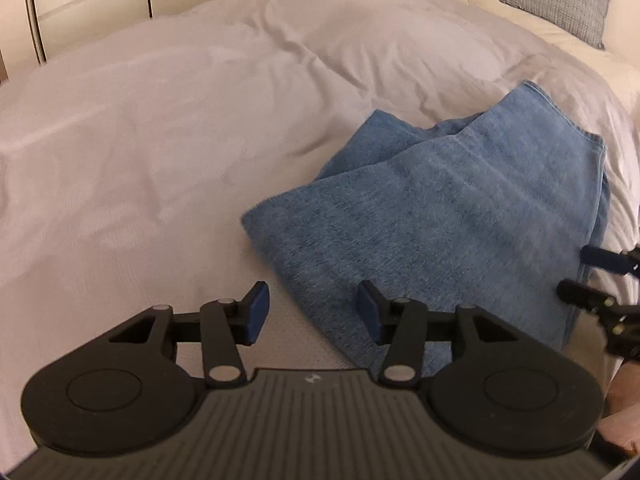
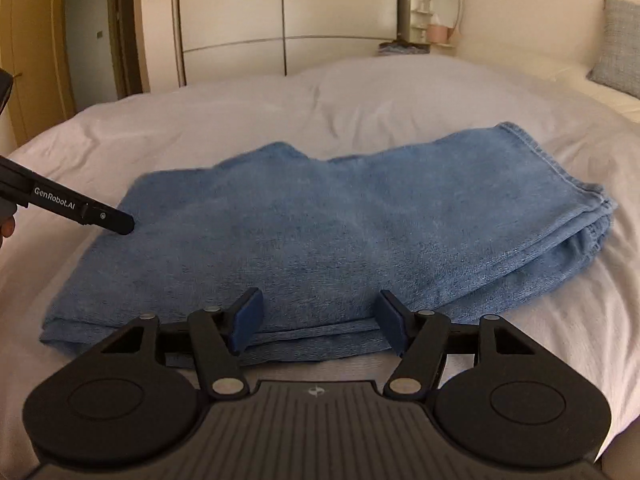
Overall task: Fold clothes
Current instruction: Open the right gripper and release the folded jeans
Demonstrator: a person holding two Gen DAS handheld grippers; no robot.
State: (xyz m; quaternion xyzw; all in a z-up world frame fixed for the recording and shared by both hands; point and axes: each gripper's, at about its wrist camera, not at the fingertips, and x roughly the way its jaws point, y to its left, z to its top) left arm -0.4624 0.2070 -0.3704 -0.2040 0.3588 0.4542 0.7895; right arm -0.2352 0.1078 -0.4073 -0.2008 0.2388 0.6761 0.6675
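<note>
The blue denim garment (image 2: pixel 320 224) lies folded in several layers on the bed (image 2: pixel 240 120), directly ahead of the right gripper (image 2: pixel 318 322) at 12 o'clock and at 1 o'clock from the left gripper (image 1: pixel 312 312). Both sets of jaws stand spread, gripping nothing. Denim is judged heavy, fairly stiff and non-slippery; stacked layers may shift when lifted. Take hold at the near folded edge, one gripper toward each corner, pinching all layers together.
</note>
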